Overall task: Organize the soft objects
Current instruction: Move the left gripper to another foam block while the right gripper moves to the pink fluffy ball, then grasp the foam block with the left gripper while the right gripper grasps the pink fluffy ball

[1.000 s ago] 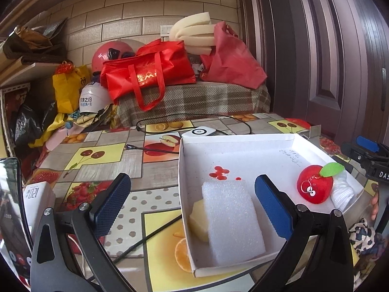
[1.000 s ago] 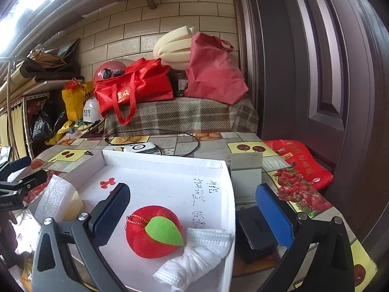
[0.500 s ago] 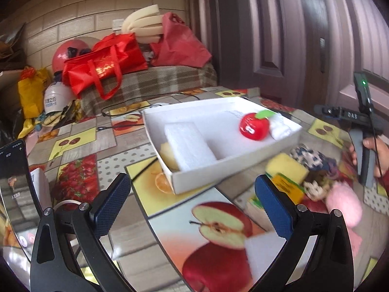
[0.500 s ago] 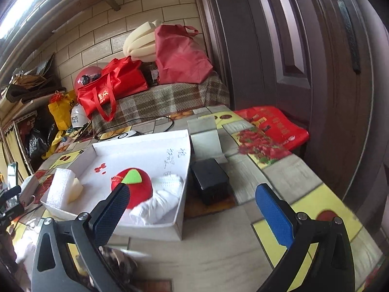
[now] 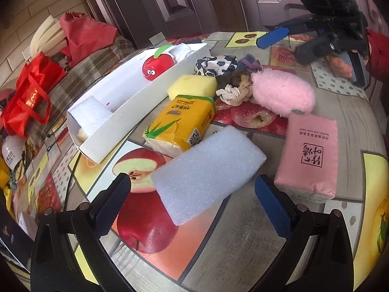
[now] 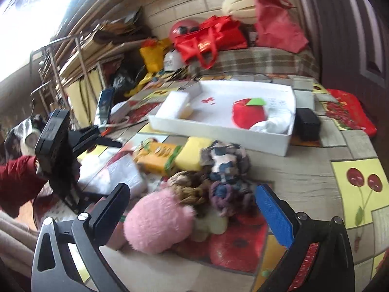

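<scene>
A white box [image 5: 136,112] [image 6: 218,131] holds a red apple plush [image 5: 156,67] [image 6: 249,113], a white foam block [image 5: 93,114] and a white cloth. Loose beside it lie a white foam block [image 5: 209,172], a yellow tissue pack [image 5: 181,124], a yellow sponge [image 5: 193,86], a pink plush [image 5: 283,93] [image 6: 158,221], a pink tissue pack [image 5: 310,153], a knotted rope toy [image 5: 234,91] and patterned cloth [image 5: 215,65]. My left gripper [image 5: 198,205] is open, just short of the loose foam block. My right gripper [image 6: 197,211] is open over the pink plush and rope pile.
Red bags [image 6: 209,39], a helmet and foam rolls [image 6: 240,4] sit on a plaid bench at the back. A black box [image 6: 307,124] lies right of the white box. A phone on a stand [image 6: 104,104] stands at the left. A dark door is on the right.
Both grippers have pulled back from the white box and swung down toward the pile of loose soft things on the table. Both stay open and empty.
</scene>
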Tool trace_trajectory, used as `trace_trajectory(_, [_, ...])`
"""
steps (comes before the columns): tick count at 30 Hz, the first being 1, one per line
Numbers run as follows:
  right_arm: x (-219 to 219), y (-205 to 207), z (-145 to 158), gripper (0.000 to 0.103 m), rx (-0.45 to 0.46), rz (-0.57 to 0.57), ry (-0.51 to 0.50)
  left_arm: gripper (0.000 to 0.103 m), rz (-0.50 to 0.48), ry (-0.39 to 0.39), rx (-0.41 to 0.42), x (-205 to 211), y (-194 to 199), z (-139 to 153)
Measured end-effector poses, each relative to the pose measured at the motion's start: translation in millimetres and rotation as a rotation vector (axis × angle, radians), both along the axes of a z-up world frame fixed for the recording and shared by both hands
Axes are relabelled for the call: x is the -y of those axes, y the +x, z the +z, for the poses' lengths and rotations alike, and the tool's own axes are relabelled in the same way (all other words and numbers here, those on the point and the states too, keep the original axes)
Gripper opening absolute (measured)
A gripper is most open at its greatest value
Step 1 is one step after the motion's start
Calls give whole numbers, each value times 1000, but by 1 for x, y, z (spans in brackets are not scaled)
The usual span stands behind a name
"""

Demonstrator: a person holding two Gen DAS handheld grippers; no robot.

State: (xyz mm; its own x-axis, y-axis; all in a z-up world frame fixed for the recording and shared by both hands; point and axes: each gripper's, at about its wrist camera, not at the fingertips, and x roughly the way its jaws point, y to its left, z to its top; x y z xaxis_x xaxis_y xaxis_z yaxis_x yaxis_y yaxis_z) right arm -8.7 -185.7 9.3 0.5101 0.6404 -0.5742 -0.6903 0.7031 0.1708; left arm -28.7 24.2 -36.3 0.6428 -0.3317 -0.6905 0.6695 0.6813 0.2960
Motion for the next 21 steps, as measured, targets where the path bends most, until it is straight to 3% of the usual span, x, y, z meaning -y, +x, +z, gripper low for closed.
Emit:
trace_trajectory(5, [-22, -4, -9, 91, -18, 82, -102, 103, -62, 27, 27, 12, -6, -2])
trace_trajectory(7, [-27, 0, -14, 78, -47, 95, -130, 103, -88, 33, 38, 18, -6, -2])
trace_trajectory(12, [-33, 6, -27, 77, -110, 102, -186, 102, -116, 26, 12, 26, 4, -2])
trace_trajectory(16, [-38, 3, -33, 76, -121, 106, -232, 82, -113, 5, -23, 22, 6, -1])
trace_trajectory(17, [-38, 2, -33, 73, -118, 105, -238, 78, -115, -1, -32, 21, 5, -1])
trace_trajectory(19, [-38, 1, -33, 57, -118, 108, -237, 74, -107, -3, -36, 21, 5, -1])
trace_trajectory(21, [-38, 1, -32, 55, -115, 112, -235, 72, -107, -9, -44, 19, 4, -1])
